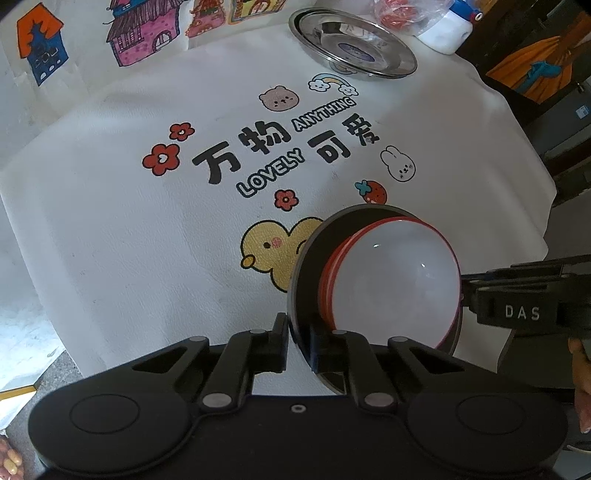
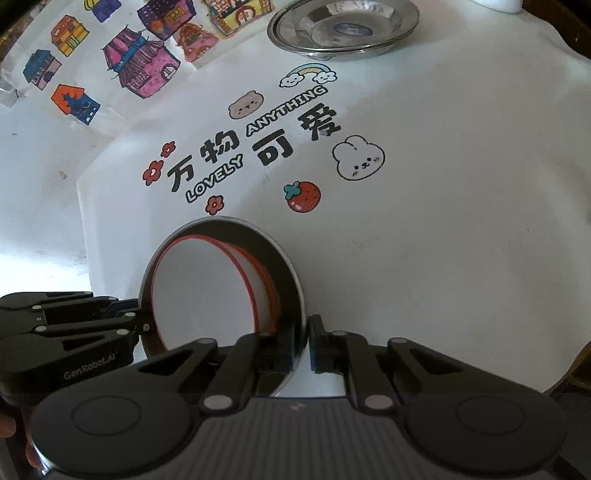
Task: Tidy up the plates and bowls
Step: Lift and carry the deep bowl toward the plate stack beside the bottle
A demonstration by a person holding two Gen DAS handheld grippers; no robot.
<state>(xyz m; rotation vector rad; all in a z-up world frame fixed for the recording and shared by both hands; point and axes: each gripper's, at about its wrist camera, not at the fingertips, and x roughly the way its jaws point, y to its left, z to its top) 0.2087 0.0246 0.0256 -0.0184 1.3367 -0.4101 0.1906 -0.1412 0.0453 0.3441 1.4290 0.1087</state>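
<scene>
A black plate (image 1: 314, 266) carries a stack of white bowls with red rims (image 1: 395, 280) near the front of the table. My left gripper (image 1: 300, 345) is shut on the plate's near rim, one finger on each side of the edge. On the opposite rim the right gripper (image 1: 463, 291) comes in from the right. In the right wrist view the black plate (image 2: 284, 273) holds the white bowls (image 2: 199, 291); my right gripper (image 2: 306, 345) is shut on its rim, and the left gripper (image 2: 146, 325) clamps the far side.
A shiny steel plate (image 1: 354, 40) (image 2: 343, 26) sits at the table's far edge. Beside it are a plastic bag with red contents (image 1: 395, 14) and a white bottle (image 1: 447, 33). The white printed tablecloth (image 1: 147, 240) drops off at the right edge.
</scene>
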